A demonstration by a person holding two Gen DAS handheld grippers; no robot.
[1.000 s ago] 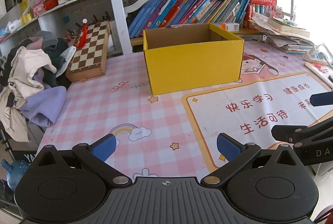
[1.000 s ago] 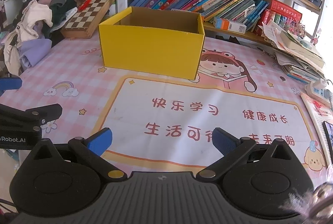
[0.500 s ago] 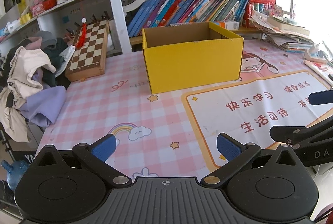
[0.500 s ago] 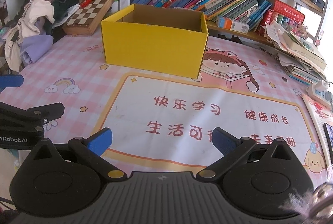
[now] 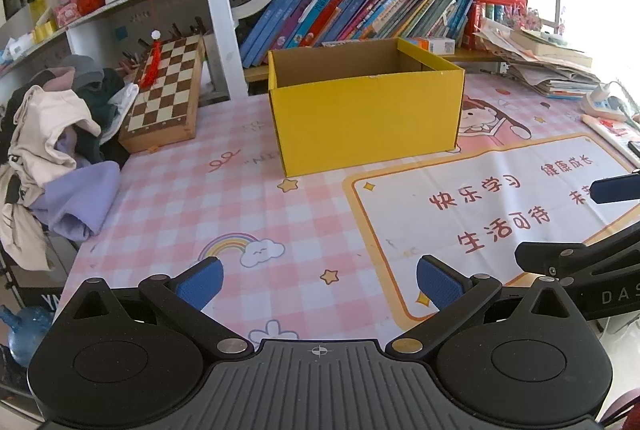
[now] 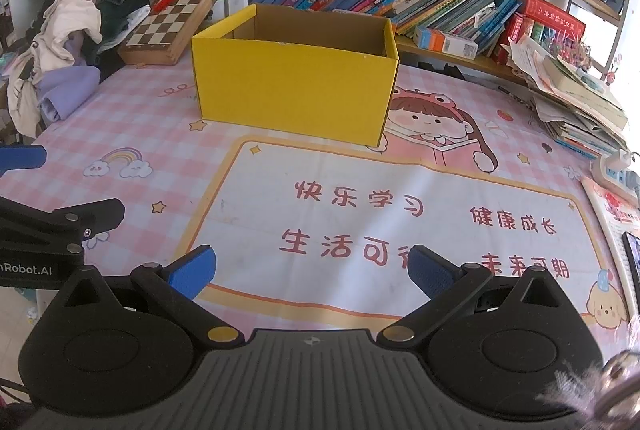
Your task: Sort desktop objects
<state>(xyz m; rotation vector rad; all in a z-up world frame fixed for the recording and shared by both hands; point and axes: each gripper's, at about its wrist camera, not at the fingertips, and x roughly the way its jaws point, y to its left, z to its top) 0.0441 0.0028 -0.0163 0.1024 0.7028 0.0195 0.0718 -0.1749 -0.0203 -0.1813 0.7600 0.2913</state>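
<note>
An open yellow cardboard box stands on the pink checked desk mat, well ahead of both grippers; the part of its inside that shows is bare. My left gripper hovers low over the mat's near left side, open, with nothing between its blue pads. My right gripper is open too, over the white panel with red characters, and holds nothing. Each gripper's fingers show at the edge of the other's view.
A chessboard leans against the shelf left of the box. A pile of clothes covers the desk's left edge. Slanted books fill the shelf behind the box; stacked papers and a power strip sit at right.
Both grippers have drifted slightly; the box sits a touch lower and nearer in the right wrist view. Both stay open.
</note>
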